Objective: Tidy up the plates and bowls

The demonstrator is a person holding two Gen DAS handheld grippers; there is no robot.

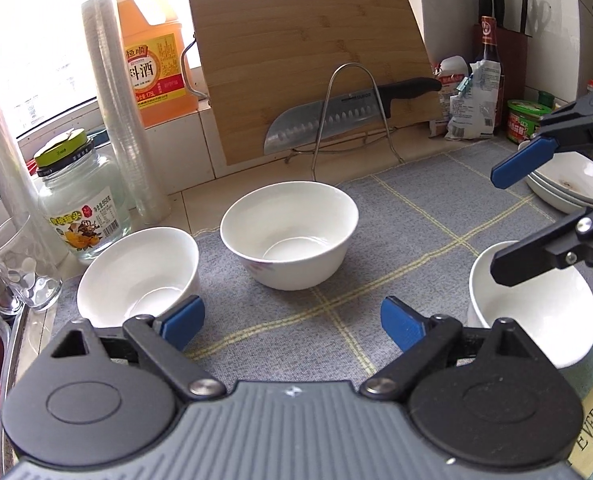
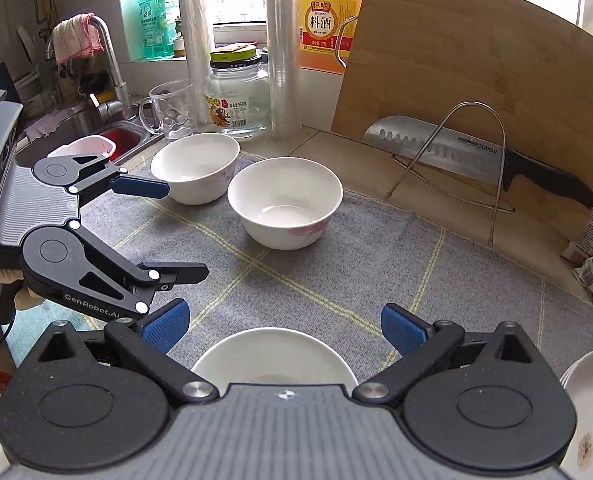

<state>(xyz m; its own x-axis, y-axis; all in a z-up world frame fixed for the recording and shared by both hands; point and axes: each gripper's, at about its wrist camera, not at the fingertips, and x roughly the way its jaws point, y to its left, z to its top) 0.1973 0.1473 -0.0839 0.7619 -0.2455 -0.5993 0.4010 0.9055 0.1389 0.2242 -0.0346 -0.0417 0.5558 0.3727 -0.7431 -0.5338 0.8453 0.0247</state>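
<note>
Three white bowls stand on a grey checked mat (image 1: pixel 296 332). In the left wrist view one bowl (image 1: pixel 138 276) is at the left, one (image 1: pixel 290 232) in the middle, one (image 1: pixel 536 308) at the right. My left gripper (image 1: pixel 292 326) is open and empty above the mat, its left pad close to the left bowl. My right gripper (image 1: pixel 504 222) is open above the right bowl. In the right wrist view the right gripper (image 2: pixel 284 328) is open over the near bowl (image 2: pixel 274 356); the left gripper (image 2: pixel 184 230) is open at the left. Stacked plates (image 1: pixel 568 184) sit at the right.
A bamboo cutting board (image 1: pixel 304 64) leans at the back with a knife (image 1: pixel 336 120) on a wire stand. A glass jar (image 1: pixel 82 208), a cup stack (image 1: pixel 124 120), an orange bottle (image 1: pixel 152 52) and a glass mug (image 1: pixel 20 268) stand left. The sink (image 2: pixel 96 132) is left.
</note>
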